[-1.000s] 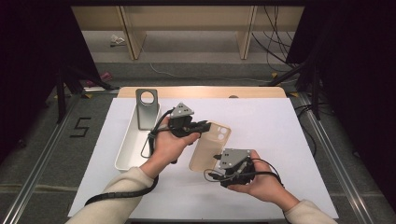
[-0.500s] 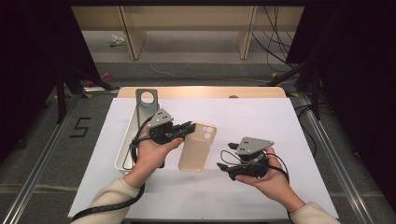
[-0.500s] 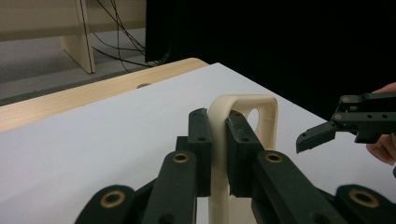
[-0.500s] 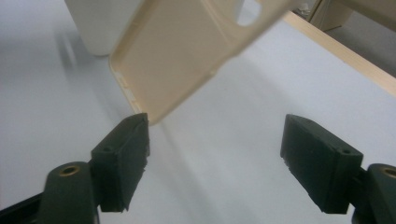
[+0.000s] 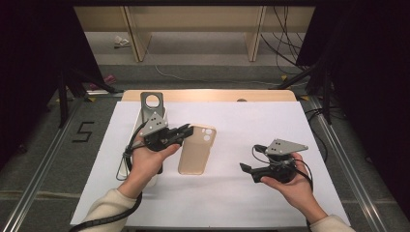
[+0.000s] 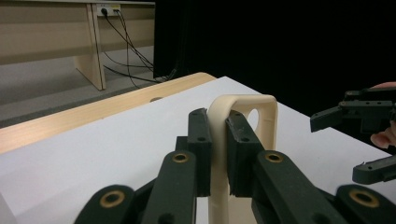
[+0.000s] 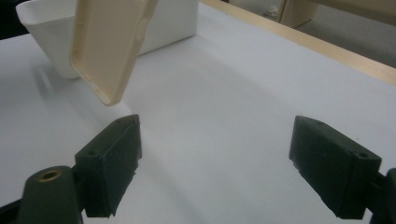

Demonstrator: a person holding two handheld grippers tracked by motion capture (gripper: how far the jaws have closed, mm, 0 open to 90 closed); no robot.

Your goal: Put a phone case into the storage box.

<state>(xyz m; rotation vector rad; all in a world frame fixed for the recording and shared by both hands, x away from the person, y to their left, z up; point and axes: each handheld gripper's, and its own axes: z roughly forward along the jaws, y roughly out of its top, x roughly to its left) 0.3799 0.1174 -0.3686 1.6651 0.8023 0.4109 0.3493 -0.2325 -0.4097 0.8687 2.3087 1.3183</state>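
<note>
Jaws of left gripper (image 5: 186,130) clamp one long edge of a beige phone case (image 5: 197,149), matte, rounded corners w/ camera cutout, held clear of tabletop (image 5: 251,121) centre. Right gripper (image 7: 215,168), near right edge, has just been opening; jaws wide, nothing between. White tray (image 7: 44,28) at left edge partly hidden behind left hand (image 5: 147,162).

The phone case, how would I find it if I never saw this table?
Start at the white table. Near its middle, right of the long white tray, the left gripper holds one edge of the phone case. It is the one beige thing, with a camera cutout.
</note>
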